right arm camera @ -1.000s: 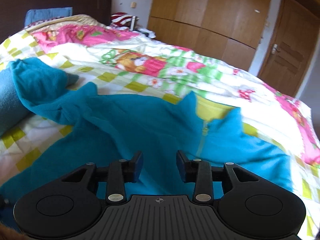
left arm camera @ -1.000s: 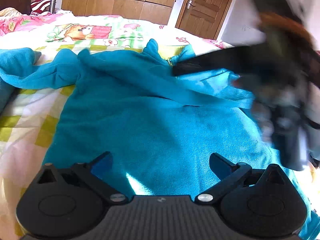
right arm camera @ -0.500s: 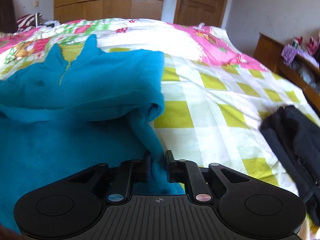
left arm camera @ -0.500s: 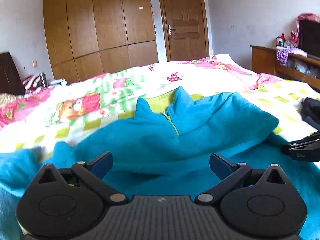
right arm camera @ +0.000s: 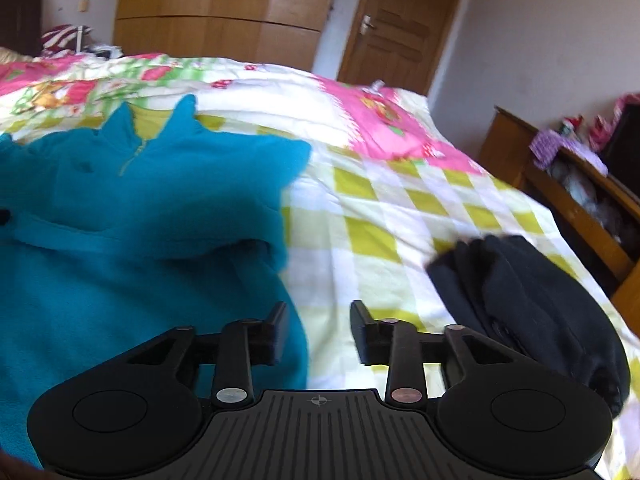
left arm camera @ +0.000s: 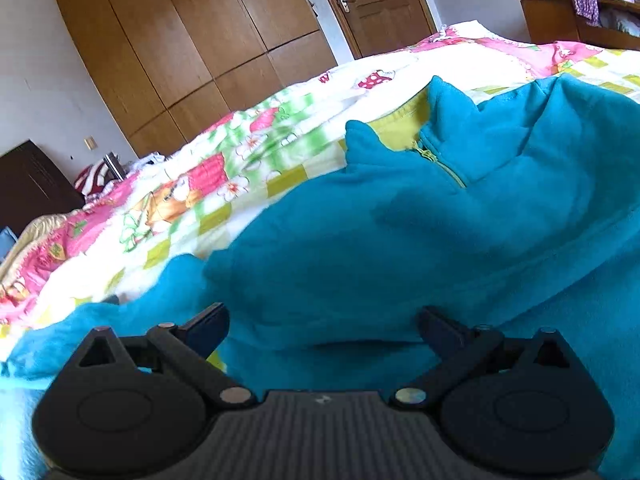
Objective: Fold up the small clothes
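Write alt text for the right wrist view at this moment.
The open right gripper hovers empty at the edge of a teal fleece top spread on a checked quilt. A dark folded garment lies to its right, with wooden wardrobes behind.

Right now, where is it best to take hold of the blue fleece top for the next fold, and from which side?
Probably its right side edge, just ahead of the open right gripper. The blue fleece top lies flat on the bed cover, and that edge is free, with bare cover beside it. Come low from the right, so one finger can slide under the edge and the other close on top.
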Demonstrator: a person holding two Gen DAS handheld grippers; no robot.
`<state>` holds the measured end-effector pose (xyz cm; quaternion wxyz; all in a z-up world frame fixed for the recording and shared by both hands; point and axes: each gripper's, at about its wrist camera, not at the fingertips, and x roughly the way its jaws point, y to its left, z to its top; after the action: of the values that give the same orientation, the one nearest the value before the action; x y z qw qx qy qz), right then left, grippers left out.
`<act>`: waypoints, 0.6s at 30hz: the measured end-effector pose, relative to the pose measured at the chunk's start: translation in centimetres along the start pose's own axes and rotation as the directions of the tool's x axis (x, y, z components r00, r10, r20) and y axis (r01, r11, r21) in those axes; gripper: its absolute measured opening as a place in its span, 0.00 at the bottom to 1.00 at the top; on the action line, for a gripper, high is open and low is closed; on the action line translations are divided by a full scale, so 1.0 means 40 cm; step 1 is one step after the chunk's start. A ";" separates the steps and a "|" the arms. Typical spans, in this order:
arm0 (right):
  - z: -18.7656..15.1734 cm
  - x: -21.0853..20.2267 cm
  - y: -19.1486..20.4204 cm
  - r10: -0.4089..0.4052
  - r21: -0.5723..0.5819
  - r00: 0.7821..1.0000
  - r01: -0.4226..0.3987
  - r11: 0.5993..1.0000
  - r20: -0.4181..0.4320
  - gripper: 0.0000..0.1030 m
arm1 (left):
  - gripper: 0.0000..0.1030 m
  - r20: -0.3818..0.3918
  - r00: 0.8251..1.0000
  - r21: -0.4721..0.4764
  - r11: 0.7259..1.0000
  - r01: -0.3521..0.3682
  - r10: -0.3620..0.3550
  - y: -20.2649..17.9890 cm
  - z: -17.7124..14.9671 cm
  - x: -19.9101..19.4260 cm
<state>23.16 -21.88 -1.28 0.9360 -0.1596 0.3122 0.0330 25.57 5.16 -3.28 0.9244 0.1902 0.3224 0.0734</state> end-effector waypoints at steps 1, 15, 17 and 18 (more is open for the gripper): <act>0.014 0.028 0.024 -0.002 -0.048 1.000 0.003 0.999 0.021 0.48 | 1.00 0.011 1.000 0.017 1.000 -0.011 0.011 0.000 0.005 0.005; 0.069 0.155 -0.091 0.025 0.359 0.997 0.003 0.933 -0.073 0.05 | 1.00 0.019 0.988 -0.083 0.985 -0.148 0.150 0.079 0.014 0.085; 0.052 0.157 -0.062 0.007 0.260 0.993 0.024 0.965 -0.119 0.10 | 1.00 -0.014 0.989 -0.080 0.986 -0.146 0.145 0.093 -0.021 0.085; 0.050 0.141 -0.048 -0.005 0.216 0.994 0.028 0.976 -0.106 0.14 | 1.00 -0.019 0.988 -0.073 0.986 -0.152 0.151 0.096 -0.038 0.078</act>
<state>29.15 -23.29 -2.59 0.9303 -0.0605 0.3615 -0.0176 27.01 9.94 -4.61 0.9203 0.1793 0.3104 0.1567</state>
